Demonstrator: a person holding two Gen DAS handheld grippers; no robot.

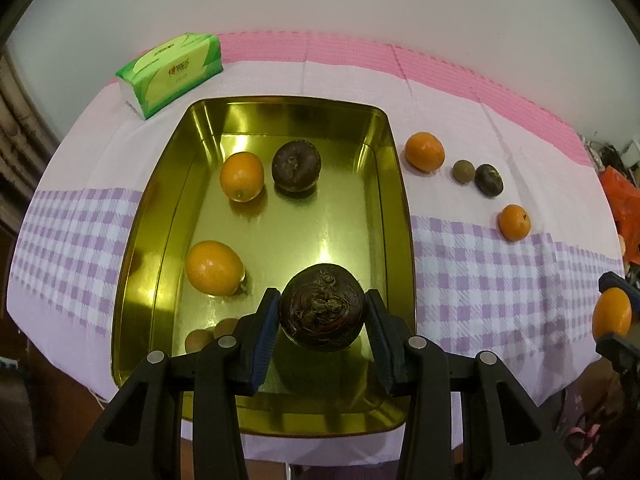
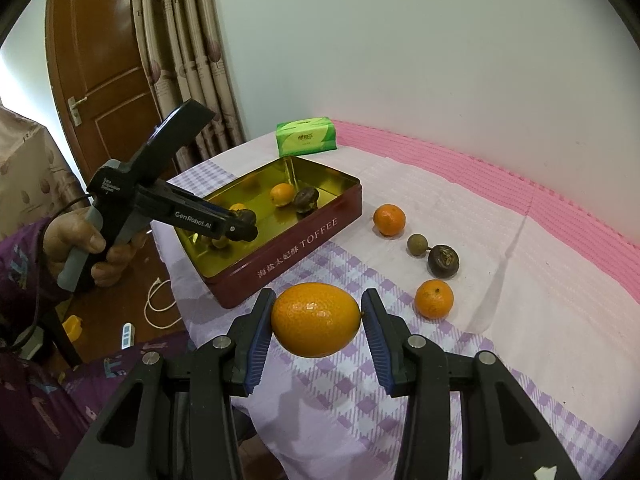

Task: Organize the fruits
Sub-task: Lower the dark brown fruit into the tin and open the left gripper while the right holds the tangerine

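Note:
My left gripper [image 1: 322, 310] is shut on a dark brown round fruit [image 1: 322, 306], held over the near end of the gold-lined tin [image 1: 384, 184]. Inside the tin lie two oranges [image 1: 241, 176] [image 1: 214, 267], another dark fruit [image 1: 296, 165] and two small brown fruits [image 1: 199, 340] at the near left corner. My right gripper [image 2: 318, 318] is shut on an oval orange [image 2: 316, 319], held above the checked cloth just in front of the tin [image 2: 304, 244]. On the cloth to the right lie two small oranges [image 2: 389, 219] [image 2: 434, 298], a small brown fruit [image 2: 416, 244] and a dark fruit [image 2: 443, 261].
A green tissue pack [image 1: 172, 73] lies behind the tin near the wall. The table edge drops off on the left, where a hand [image 2: 86, 248] holds the left gripper's handle. A door and curtain stand at the back left; a cord lies on the floor.

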